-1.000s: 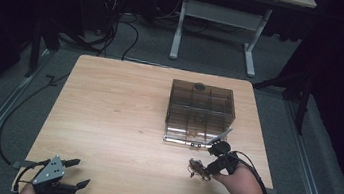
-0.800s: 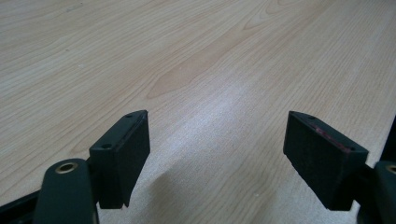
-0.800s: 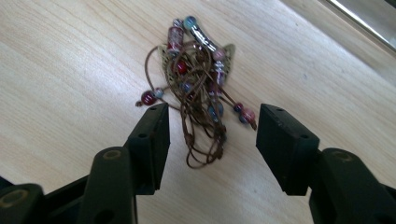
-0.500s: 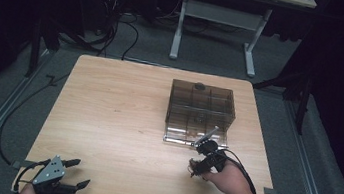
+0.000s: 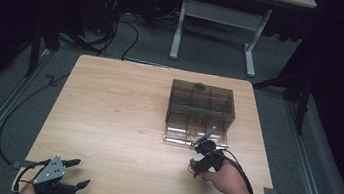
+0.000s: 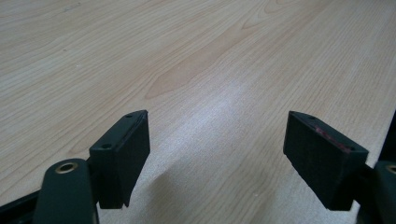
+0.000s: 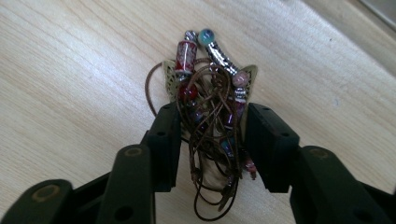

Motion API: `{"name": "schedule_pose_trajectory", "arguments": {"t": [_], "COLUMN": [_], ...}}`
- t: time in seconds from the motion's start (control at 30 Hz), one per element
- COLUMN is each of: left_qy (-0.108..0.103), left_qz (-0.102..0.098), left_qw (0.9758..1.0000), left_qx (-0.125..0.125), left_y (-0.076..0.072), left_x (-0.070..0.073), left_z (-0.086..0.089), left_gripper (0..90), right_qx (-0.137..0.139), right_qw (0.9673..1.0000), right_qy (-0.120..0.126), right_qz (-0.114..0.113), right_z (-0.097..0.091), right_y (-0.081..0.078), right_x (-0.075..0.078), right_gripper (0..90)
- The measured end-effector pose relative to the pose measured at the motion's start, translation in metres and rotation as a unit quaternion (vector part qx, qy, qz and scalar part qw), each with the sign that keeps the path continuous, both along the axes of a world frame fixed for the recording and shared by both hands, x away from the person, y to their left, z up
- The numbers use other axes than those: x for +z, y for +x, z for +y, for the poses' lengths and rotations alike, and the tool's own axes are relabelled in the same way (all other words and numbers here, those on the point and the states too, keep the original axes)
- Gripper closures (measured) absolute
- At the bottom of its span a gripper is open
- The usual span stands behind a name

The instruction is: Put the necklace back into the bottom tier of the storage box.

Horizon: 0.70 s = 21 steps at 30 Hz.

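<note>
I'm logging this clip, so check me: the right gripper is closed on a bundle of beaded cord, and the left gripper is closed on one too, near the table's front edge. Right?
Not quite. The left gripper holds nothing: the left gripper view shows its jaws wide apart over bare table. The rest stands: the right gripper is closed on the bundle of beaded cord, and the left one sits near the table's front edge.

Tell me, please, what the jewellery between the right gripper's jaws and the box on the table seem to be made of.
Beaded necklace: thin brown cord, probably leather or waxed thread, by its matte tangled loops; glossy red, pink and teal beads, likely glass; silvery tube beads and pale gold leaf-shaped pieces look like metal. Organizer box: smoky see-through plastic, since its inner dividers show through the walls.
</note>
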<state>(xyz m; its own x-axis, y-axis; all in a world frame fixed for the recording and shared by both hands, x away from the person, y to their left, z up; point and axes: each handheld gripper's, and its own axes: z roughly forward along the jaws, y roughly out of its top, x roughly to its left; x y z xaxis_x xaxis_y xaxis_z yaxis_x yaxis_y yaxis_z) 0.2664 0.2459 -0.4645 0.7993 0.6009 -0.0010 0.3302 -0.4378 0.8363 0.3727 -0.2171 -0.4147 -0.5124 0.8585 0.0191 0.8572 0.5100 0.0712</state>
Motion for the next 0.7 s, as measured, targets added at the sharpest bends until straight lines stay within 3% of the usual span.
{"name": "schedule_pose_trajectory", "arguments": {"t": [0.2, 0.37, 0.5, 0.67, 0.7], "left_qy": [0.0, -0.001, -0.001, -0.001, -0.001], "left_qz": [0.0, -0.001, -0.001, -0.001, -0.001], "left_qw": [1.0, 1.0, 1.0, 1.0, 1.0], "left_qx": [0.001, 0.001, 0.001, 0.001, 0.001], "left_y": [0.0, 0.0, 0.0, 0.0, 0.0], "left_x": [0.0, 0.0, 0.0, 0.0, 0.0], "left_z": [0.0, 0.0, 0.0, 0.0, 0.0], "left_gripper": [23.1, 23.1, 23.1, 23.1, 23.1], "right_qx": [0.015, 0.03, 0.018, 0.026, 0.016], "right_qw": [0.9998, 0.9994, 0.9998, 0.9996, 0.9999], "right_qy": [-0.009, -0.017, -0.01, -0.002, -0.001], "right_qz": [-0.002, -0.005, -0.001, -0.006, -0.005], "right_z": [0.001, 0.003, 0.003, -0.001, -0.002], "right_y": [-0.001, -0.002, -0.002, -0.001, -0.002], "right_x": [0.001, 0.002, 0.004, 0.011, 0.014], "right_gripper": [72.9, 74.1, 74.2, 74.2, 74.2]}}
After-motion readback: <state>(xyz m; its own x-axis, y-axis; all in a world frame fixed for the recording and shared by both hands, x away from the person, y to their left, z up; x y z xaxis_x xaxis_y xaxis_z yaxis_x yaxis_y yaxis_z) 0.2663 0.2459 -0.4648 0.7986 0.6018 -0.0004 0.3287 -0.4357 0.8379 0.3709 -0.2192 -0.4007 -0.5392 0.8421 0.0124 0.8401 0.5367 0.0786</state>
